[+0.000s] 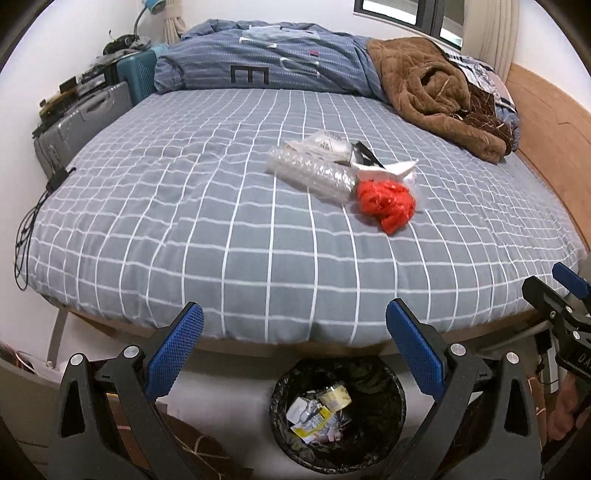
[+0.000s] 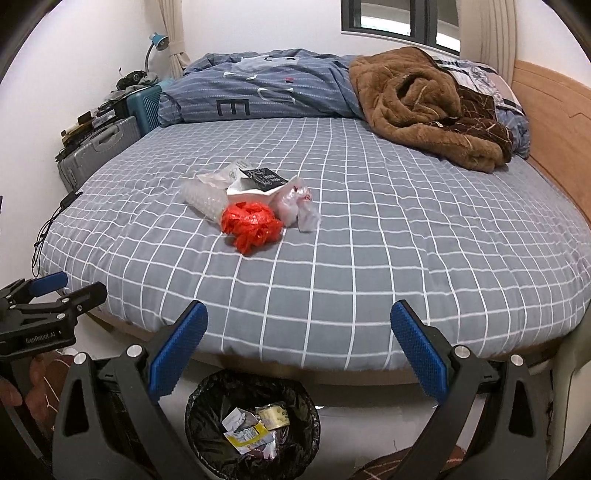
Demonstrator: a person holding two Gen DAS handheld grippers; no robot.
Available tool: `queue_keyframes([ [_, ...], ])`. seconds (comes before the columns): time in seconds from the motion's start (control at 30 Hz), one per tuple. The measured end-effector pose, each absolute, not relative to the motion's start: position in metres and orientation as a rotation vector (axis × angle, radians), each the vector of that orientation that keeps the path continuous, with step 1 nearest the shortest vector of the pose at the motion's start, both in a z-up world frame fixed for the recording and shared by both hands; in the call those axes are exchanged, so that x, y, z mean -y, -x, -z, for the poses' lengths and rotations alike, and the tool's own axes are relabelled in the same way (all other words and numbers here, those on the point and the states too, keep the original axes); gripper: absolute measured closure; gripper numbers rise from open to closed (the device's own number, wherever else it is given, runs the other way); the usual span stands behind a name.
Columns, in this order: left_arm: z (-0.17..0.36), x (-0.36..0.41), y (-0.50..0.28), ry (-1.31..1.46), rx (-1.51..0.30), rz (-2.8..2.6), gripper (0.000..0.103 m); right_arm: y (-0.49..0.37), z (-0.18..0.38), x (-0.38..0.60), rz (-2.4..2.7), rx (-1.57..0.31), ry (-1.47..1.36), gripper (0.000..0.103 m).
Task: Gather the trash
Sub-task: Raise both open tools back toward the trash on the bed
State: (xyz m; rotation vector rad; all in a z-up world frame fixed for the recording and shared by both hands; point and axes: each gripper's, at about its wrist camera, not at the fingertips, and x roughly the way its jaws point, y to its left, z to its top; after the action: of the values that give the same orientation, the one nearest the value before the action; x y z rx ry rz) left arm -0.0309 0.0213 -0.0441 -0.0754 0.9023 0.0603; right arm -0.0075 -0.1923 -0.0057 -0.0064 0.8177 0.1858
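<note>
Red bag lies on bed, well beyond both empty, spread fingers.

Bed: grey sheet with a white grid pattern.
Duvet: blue, striped, bunched along the far side of the bed.
Brown blanket: fluffy, crumpled at the far right corner.
Suitcases: a grey suitcase and a teal suitcase beside the bed's left edge.
Lamp: blue, behind the suitcases.
Window: dark frame, above the bed.
Headboard: wooden, on the right.
</note>
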Motion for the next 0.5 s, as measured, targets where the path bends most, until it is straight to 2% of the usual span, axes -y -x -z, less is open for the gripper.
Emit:
queue_keyframes([
  [0.5,0.048,-0.027,-0.052,0.058,-0.942,-0.062,0.006,-0.061,0.020,0.167,-0.241,-0.861,0.034,0.007],
])
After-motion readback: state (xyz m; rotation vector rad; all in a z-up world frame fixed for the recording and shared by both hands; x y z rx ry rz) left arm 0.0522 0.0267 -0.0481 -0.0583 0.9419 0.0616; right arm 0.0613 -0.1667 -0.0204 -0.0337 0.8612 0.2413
